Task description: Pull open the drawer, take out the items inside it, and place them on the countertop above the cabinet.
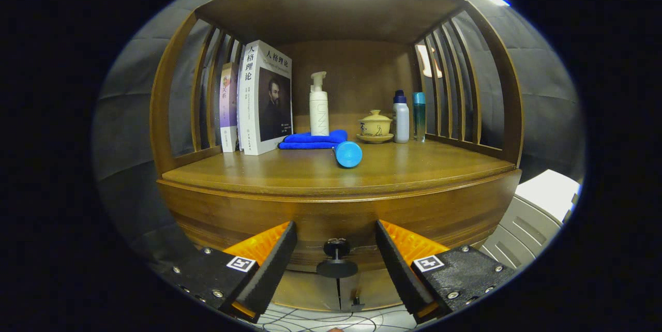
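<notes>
i'm at the first step, going for the drawer (336,228), which looks fully closed under the countertop (403,169). my gripper (336,262) is spread wide, holding nothing, with the drawer's knob (336,259) sitting right in the gap between my two fingers, touched by neither as far as i can tell. taking that knob as my landmark: the drawer front runs to either side of it and just behind it, the countertop lies above it, and below it i can see the cabinet doors (339,290) with a small handle of their own. up on the countertop, well above and beyond the knob, a blue cylinder (347,154) lies on its side near the front, with a folded blue cloth (310,139) behind it, a pump bottle (318,104) standing on the cloth, books (261,99) off to the left, and a lidded cup (375,126) and two bottles (408,116) to the right. what's inside the drawer is hidden. next, i judge, i need to close my fingers on the knob's stem or head, squarely so it doesn't slip, then pull straight back toward me. after that the countertop has bare room near its front edge for whatever comes out.
</notes>
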Tool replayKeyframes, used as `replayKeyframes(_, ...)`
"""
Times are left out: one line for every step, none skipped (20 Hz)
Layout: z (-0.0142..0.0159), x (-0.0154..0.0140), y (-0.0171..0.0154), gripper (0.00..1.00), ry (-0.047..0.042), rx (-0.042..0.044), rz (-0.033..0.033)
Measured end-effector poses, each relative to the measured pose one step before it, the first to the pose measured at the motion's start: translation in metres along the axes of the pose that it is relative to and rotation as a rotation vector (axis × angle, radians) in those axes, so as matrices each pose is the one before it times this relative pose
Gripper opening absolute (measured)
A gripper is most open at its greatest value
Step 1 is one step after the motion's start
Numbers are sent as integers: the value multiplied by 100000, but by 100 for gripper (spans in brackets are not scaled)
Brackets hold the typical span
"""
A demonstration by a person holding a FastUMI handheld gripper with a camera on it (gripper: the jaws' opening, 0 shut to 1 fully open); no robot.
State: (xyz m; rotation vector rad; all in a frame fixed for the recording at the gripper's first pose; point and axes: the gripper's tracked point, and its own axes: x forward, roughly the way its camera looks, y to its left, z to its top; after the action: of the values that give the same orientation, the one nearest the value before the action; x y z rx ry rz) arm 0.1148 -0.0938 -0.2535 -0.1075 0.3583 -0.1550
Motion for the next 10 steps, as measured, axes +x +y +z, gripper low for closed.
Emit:
replayKeyframes(1203, -1778, -1083, 95, -38, 99, -1508)
replayKeyframes(1964, -1226, -662, 95, -2700, 1130, -418)
replayKeyframes(2303, -1325, -510, 95, -3117, 1840, 25)
replayKeyframes(2317, -1039, -448, 95, -2551, 1845, 311)
replayKeyframes(2527, -961, -529, 95, -2531, 1332, 176)
replayKeyframes(2194, -865, -767, 95, -1546, 864, -1003)
replayKeyframes(2108, -1010, -1167, 95, -582, 1100, -3061)
replayKeyframes(2392, -861, -831, 95, -2334, 119, -2012)
replayKeyframes(2197, -719, -544, 95, -2304, -618, -895)
replayKeyframes(1980, -840, -596, 94, -2610, -1069, -980)
